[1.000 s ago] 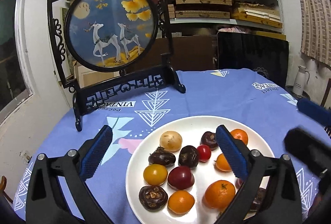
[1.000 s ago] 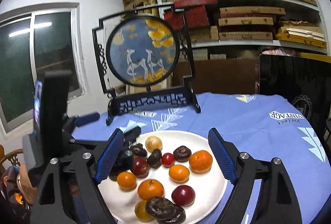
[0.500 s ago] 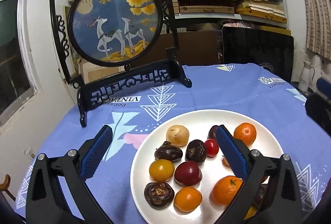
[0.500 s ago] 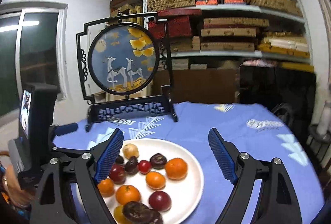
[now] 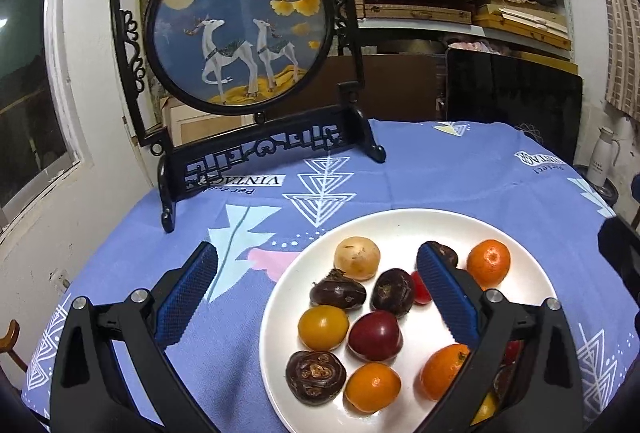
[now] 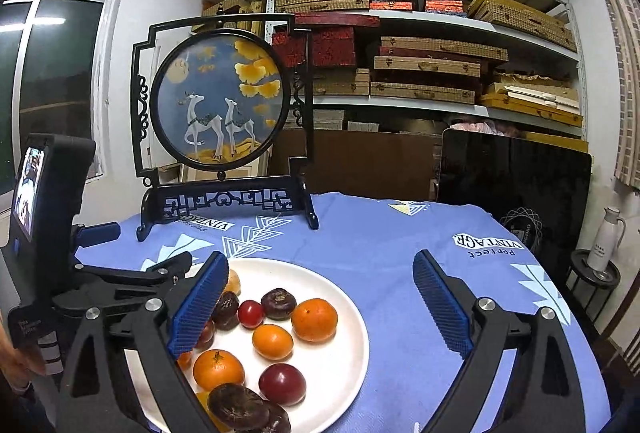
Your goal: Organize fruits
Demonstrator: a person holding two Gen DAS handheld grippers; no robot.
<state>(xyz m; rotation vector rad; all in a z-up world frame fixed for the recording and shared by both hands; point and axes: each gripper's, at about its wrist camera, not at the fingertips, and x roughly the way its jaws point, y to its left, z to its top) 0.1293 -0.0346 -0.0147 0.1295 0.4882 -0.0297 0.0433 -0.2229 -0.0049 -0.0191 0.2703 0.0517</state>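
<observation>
both grippers, left [image 5: 316, 297] and right [image 6: 320, 309], gape empty; fruits [image 5: 374, 335] round, soft, roll-prone: pinch gently across middles.

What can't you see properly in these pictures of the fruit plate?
- Left wrist view: the fruits at the plate's right edge hide behind the left claw's finger.
- Right wrist view: the plate's left side is blocked by the right claw's finger and the left claw's body.
- Both views: the plate's near rim is cut off by the bottom edge.

Deer screen [image 5: 240, 29], blue tablecloth [image 6: 380, 245]
</observation>
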